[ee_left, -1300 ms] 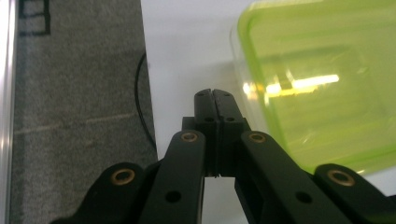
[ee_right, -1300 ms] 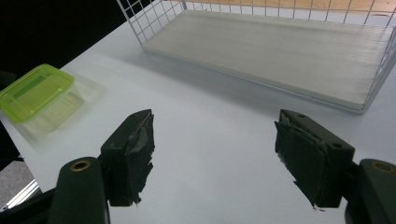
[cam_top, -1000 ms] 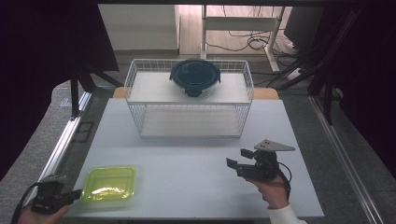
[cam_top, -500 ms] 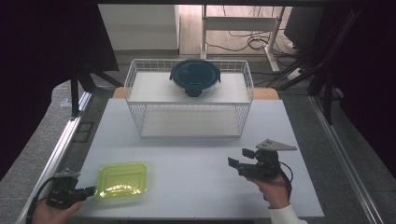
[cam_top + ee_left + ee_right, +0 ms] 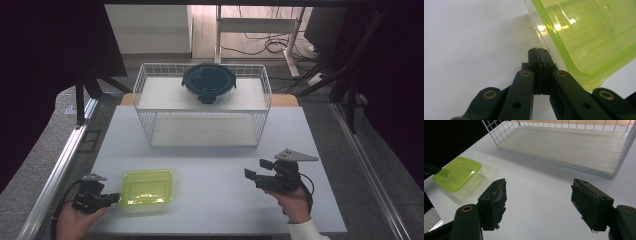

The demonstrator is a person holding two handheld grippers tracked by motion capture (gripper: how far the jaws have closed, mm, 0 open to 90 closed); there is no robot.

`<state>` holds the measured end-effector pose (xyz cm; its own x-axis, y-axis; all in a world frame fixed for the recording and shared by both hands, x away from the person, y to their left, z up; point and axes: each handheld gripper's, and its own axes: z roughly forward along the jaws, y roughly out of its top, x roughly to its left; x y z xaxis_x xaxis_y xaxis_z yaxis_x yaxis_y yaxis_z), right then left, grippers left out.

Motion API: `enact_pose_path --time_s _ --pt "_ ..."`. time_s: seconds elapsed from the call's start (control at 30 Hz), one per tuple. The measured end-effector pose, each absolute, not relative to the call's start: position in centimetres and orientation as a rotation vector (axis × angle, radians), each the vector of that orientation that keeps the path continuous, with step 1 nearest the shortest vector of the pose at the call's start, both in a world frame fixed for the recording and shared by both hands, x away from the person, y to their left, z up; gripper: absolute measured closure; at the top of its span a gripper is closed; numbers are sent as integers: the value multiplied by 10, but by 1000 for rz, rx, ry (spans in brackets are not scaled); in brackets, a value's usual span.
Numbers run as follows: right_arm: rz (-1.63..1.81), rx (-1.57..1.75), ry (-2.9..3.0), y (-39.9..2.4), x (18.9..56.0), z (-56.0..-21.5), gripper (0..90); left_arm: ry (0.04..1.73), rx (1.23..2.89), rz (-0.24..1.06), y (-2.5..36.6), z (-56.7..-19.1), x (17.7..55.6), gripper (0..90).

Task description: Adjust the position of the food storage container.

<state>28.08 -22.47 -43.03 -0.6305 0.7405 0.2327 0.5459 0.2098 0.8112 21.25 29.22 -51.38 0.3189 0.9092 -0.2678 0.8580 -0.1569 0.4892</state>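
While the white table (image 5: 210, 165) and the white wire rack (image 5: 202, 107) with the round dark-lidded glass container (image 5: 208, 82) on its upper shelf sit unchanged, the translucent lime-green square plastic container (image 5: 147, 187) has slid rightward across the near-left of the table, which suggests it is being nudged toward the centre. The left gripper (image 5: 114, 198), jaws pressed together and empty, has travelled with it and now sits low, its tips against the container's left wall. The right gripper (image 5: 256, 174) hovers unmoved at the near right, jaws apart, holding nothing, pointing left.
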Motion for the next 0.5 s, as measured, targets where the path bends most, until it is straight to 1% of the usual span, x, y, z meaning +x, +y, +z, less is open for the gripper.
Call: enact_pose_path --time_s 0.07,0.5 --pt "1385 1229 2276 -224 281 -431 282 1530 2036 107 282 -514 219 897" --pt "1385 1228 2287 -225 281 -431 281 1448 2079 89 245 -509 241 897"
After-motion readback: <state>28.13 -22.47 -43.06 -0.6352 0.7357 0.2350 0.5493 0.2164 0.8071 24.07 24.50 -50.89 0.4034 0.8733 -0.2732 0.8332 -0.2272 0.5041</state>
